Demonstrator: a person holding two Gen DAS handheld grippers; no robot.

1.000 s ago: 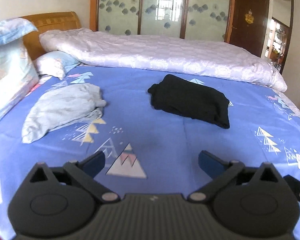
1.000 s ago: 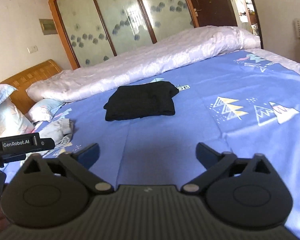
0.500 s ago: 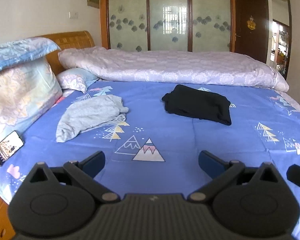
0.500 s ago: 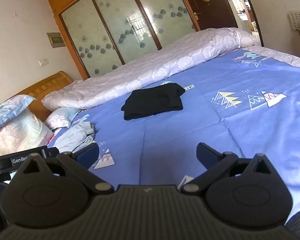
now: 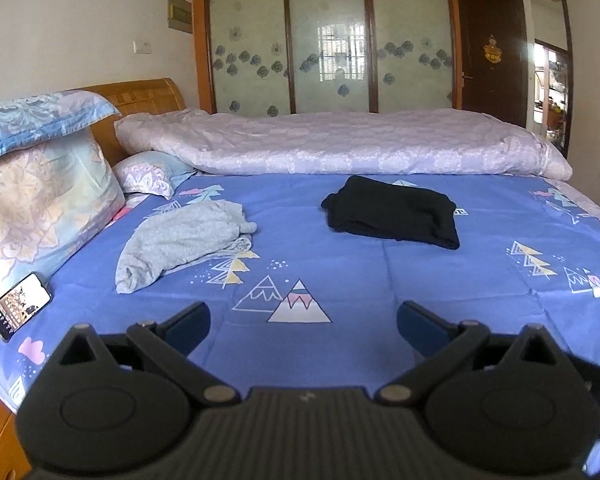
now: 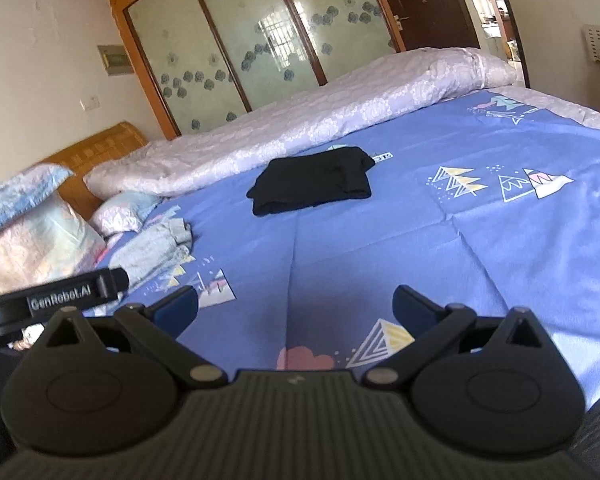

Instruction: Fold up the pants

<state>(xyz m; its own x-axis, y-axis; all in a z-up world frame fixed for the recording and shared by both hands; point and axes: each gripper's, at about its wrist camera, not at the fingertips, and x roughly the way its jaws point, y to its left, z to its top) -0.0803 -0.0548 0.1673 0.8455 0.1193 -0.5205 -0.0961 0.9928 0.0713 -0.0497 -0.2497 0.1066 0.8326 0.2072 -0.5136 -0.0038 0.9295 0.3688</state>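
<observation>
Here the bed (image 5: 380, 280), spread with a blue patterned sheet, fills both views; a pale quilt (image 5: 340, 144) lies rolled along its far edge and pillows (image 5: 40, 192) are stacked at the headboard side. The black pants (image 5: 392, 212) rest near the middle of the bed as a compact folded bundle, well apart from both tools, so the fold appears complete. A crumpled grey garment (image 5: 184, 240) lies to their left, and a phone (image 5: 18, 306) sits at the near left corner. If the grey garment is next, it is best spread flat and smoothed before any crease is made. The left gripper (image 5: 303, 320) and right gripper (image 6: 294, 304) hover level above the near edge of the bed, both jaws spread wide and holding nothing.
</observation>
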